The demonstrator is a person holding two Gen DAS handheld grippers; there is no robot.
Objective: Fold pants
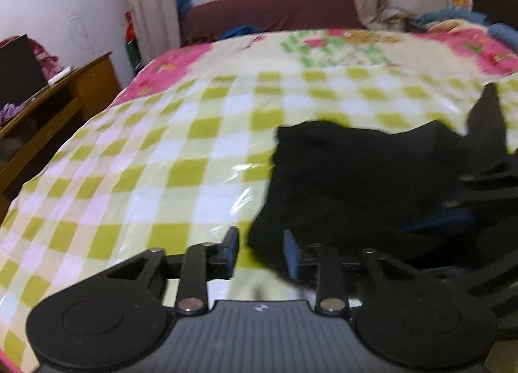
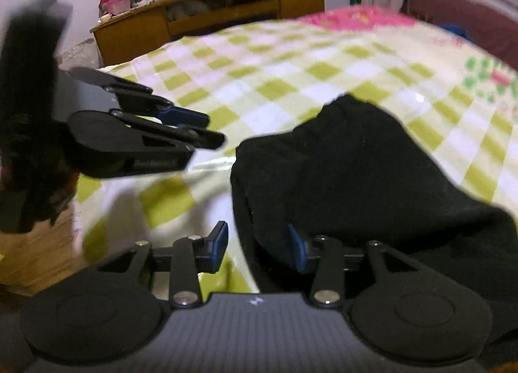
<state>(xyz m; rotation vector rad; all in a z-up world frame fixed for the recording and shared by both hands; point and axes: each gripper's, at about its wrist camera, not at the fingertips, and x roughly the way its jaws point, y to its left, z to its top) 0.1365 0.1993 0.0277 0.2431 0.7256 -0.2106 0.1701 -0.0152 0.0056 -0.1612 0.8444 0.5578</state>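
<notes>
Black pants [image 1: 362,179] lie bunched in a folded heap on the green-checked bedspread [image 1: 145,162]. My left gripper [image 1: 260,250] is open, its right finger at the heap's near left edge. In the right wrist view the pants [image 2: 349,172] fill the middle right. My right gripper [image 2: 259,248] is open at the heap's near left corner, holding nothing. The left gripper [image 2: 197,128] also shows there at the left, above the bedspread [image 2: 291,59], beside the pants. The right gripper's body shows dark at the right edge of the left wrist view.
A wooden desk [image 1: 64,94] with clutter stands left of the bed. A maroon sofa [image 1: 275,7] and curtained window lie behind the bed. Pillows and clothes pile at the bed's far right [image 1: 453,20]. The wooden floor [image 2: 32,256] shows beside the bed.
</notes>
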